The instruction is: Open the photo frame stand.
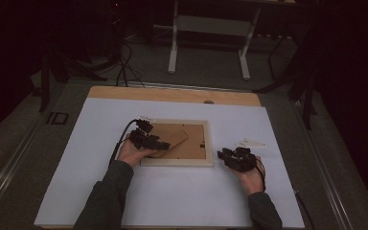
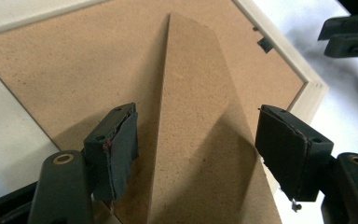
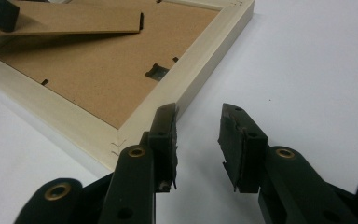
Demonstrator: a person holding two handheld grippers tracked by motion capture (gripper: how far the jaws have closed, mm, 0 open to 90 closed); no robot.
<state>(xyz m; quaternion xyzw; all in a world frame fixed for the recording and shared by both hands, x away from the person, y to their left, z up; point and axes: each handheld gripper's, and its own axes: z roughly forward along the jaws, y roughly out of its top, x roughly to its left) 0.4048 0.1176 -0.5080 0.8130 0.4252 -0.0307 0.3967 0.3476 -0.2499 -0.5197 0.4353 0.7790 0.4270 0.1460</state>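
A pale wooden picture frame (image 1: 177, 163) lies face down on the white sheet, its brown backing board (image 1: 194, 143) turned up. The brown stand flap (image 1: 172, 140) rests slanted on the backing. My left gripper (image 1: 160, 145) hovers over the frame's left side. In the left gripper view it (image 2: 196, 135) is open, with the stand flap (image 2: 191, 102) below and between the jaws and clear of both pads. My right gripper (image 1: 225, 155) sits just right of the frame's near right corner. There it (image 3: 198, 135) is open with bare table between the jaws, and the frame's rim (image 3: 196, 60) is beside its left jaw.
The white sheet (image 1: 182, 201) covers a wooden table whose far edge (image 1: 172, 93) shows. A small pale scrap (image 1: 251, 142) lies right of the frame. White desk legs (image 1: 173, 48) stand on the dark floor beyond. Bare sheet spreads in front and at both sides.
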